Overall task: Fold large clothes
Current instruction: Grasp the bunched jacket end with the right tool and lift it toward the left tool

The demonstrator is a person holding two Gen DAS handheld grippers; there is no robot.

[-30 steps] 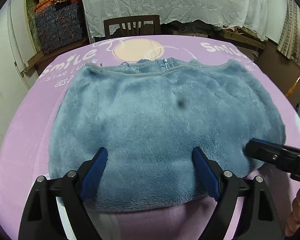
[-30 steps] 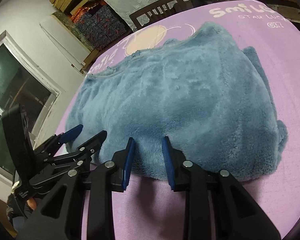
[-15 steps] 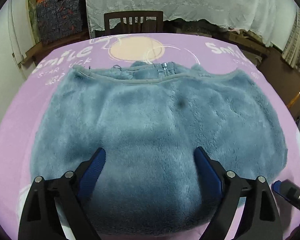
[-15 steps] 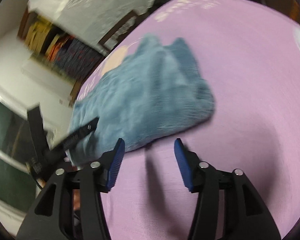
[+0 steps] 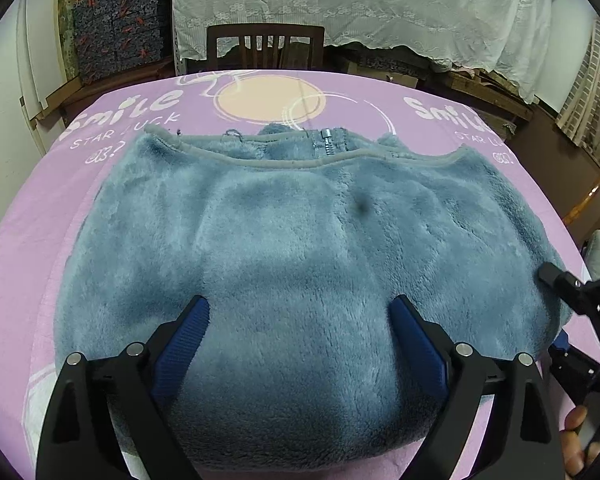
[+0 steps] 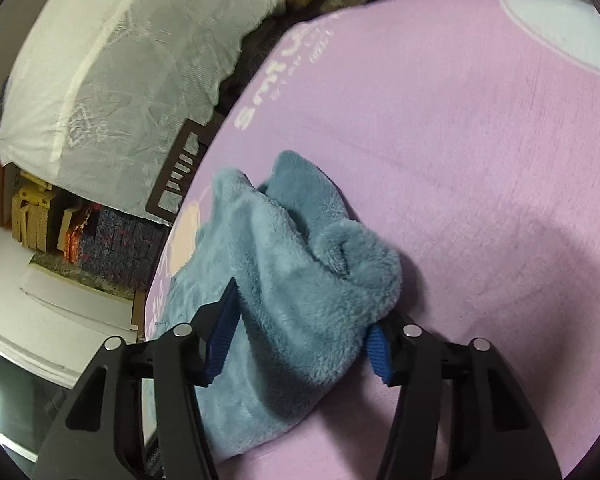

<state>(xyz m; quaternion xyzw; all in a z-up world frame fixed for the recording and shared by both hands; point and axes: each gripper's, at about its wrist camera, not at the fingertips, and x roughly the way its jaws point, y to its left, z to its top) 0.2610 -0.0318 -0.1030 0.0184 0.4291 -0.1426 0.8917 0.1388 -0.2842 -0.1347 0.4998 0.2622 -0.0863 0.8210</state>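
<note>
Swung round to the fleece garment corner, the right gripper jaws are closing around it for a fold; left gripper jaws gape above the fleece.

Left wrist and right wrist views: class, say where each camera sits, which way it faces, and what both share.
Left wrist: on the left gripper, facing across the blue fleece garment toward a chair; a fingertip shows at the lower right.
Right wrist: on the right gripper, rolled sideways at the garment's bunched edge; jaws closing around fleece.
Shared: garment, purple cloth, chair.
</note>
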